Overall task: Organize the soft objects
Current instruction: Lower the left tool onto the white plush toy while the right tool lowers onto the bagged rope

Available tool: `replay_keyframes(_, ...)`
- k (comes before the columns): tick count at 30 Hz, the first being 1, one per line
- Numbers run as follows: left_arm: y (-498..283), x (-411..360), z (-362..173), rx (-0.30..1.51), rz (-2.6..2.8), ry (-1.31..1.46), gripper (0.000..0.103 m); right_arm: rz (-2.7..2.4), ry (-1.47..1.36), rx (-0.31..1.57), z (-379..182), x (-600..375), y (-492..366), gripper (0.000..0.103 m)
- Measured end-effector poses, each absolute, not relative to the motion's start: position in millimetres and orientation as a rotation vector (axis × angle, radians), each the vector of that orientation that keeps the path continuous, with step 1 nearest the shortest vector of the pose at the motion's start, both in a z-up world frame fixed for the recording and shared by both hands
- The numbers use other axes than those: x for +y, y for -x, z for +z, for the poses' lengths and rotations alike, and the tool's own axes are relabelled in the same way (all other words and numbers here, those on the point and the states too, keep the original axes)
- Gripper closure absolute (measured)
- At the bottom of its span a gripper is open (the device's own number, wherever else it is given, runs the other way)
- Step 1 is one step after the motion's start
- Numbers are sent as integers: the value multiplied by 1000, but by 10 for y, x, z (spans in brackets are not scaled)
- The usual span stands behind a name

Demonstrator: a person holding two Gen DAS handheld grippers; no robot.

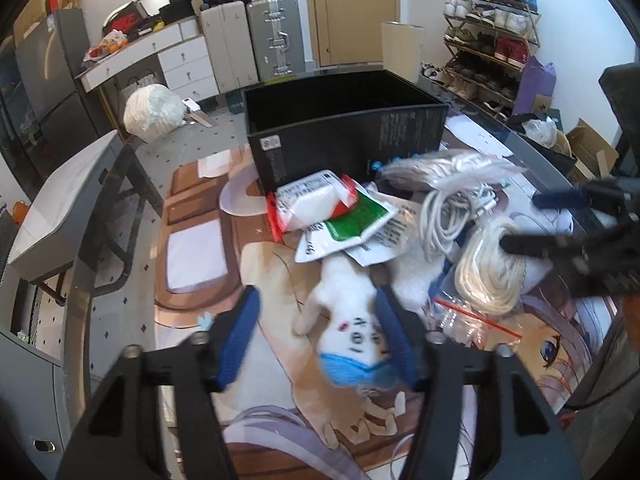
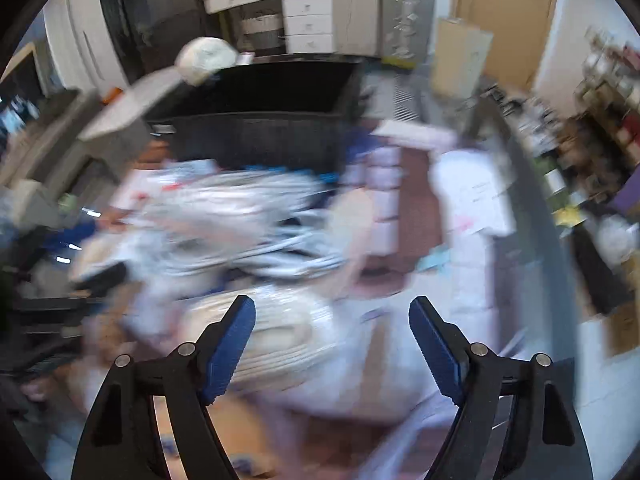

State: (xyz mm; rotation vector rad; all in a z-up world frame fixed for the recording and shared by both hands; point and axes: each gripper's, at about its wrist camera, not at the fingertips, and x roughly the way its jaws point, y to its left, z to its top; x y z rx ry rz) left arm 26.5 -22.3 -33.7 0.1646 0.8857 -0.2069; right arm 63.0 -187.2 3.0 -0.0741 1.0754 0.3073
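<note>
1. The left gripper stands partly spread over a small white plush toy with a blue cap. The toy's head lies between the blue pads; the right-side pad touches or overlaps its head, while the left-side pad stands clear, so it is not pinched.
2. The right gripper is spread wide with nothing gripped. Its view is badly blurred; a coil of cream rope lies just below and between its fingers. In the left wrist view the same gripper hovers at that rope coil.
3. The toy lies on a printed mat, its body reaching toward a heap of plastic packets.
4. Beside the packets lie bundled white cables and a clear zip bag.
5. An open black box stands behind the heap, touching it.
6. Bare mat lies to the left of the toy; the table's edge curves round on that side.
</note>
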Motion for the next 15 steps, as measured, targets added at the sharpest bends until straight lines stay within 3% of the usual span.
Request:
replay_keyframes(2, -267, -242, -342, 898, -236, -162, 59, 412, -7, 1127, 4, -1779, -546, 21)
replay_keyframes(9, -230, -251, -331, 903, -243, -157, 59, 281, -84, 1130, -128, -1785, -607, 19)
replay_keyframes(12, -233, -236, -333, 903, -246, -146, 57, 247, -81, 1125, -164, -1737, -707, 13)
replay_keyframes(15, -236, -237, -360, 908, -249, -151, 49, 249, 44, 1110, -184, -1603, -705, 13)
